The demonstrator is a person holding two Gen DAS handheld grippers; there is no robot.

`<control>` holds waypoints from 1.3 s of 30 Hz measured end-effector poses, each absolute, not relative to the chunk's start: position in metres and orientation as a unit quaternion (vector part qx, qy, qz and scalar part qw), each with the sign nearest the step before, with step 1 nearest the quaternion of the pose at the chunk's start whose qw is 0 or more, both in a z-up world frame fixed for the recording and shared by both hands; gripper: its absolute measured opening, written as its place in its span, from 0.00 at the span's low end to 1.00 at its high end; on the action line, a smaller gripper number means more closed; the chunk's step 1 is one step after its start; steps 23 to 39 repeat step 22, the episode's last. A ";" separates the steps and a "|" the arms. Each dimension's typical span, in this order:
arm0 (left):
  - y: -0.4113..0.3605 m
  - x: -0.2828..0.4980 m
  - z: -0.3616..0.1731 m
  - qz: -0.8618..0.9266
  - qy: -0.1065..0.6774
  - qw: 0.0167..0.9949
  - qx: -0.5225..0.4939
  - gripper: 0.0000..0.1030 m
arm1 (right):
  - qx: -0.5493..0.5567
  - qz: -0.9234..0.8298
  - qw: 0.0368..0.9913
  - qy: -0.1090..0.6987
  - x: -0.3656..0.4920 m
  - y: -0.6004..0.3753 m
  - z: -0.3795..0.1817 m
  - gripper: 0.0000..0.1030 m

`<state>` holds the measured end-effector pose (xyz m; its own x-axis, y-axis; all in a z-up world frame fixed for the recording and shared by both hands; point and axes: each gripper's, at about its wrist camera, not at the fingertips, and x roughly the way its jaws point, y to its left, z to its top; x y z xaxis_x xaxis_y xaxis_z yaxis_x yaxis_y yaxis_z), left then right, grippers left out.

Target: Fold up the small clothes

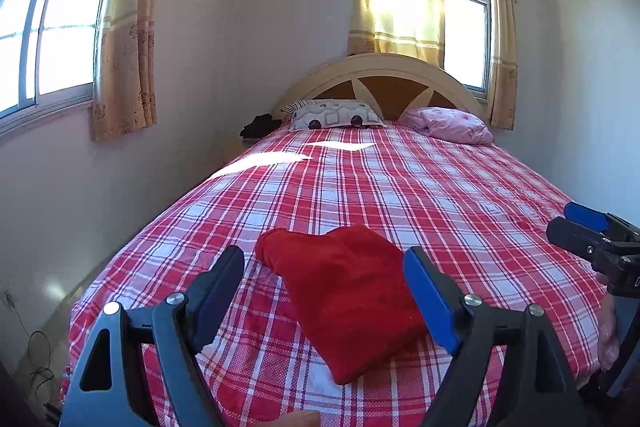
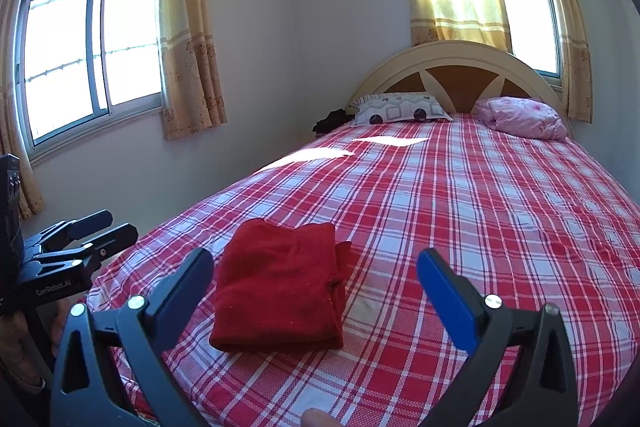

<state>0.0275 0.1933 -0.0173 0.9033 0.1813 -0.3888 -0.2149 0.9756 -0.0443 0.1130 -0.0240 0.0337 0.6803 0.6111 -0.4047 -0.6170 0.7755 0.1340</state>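
A red garment (image 1: 348, 299) lies folded into a compact rectangle on the red-and-white plaid bedsheet (image 1: 460, 195), near the foot of the bed. My left gripper (image 1: 322, 259) hovers just before it, open wide, with the cloth showing between its fingers but untouched. In the right wrist view the same garment (image 2: 280, 287) sits left of centre on the sheet (image 2: 480, 207). My right gripper (image 2: 314, 257) is open and holds nothing. Each gripper shows at the edge of the other's view: the right gripper (image 1: 580, 223) at the far right, the left gripper (image 2: 108, 223) at the far left.
A patterned pillow (image 1: 334, 114) and a bunched pink quilt (image 1: 452, 125) lie at the arched headboard (image 1: 380, 67). A dark item (image 1: 258, 125) sits beside the bed's far left corner. A wall with a curtained window (image 1: 52, 27) runs along the left; cables (image 1: 38, 359) lie on the floor.
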 end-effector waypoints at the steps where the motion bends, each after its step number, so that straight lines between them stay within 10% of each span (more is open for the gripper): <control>1: 0.192 0.027 -0.017 0.103 0.194 0.975 -0.042 0.94 | -0.006 0.335 0.917 0.217 0.112 -0.025 0.035 1.00; 39: 0.184 0.026 -0.021 0.092 0.181 0.979 -0.034 0.96 | -0.021 0.342 0.914 0.216 0.107 -0.017 0.027 1.00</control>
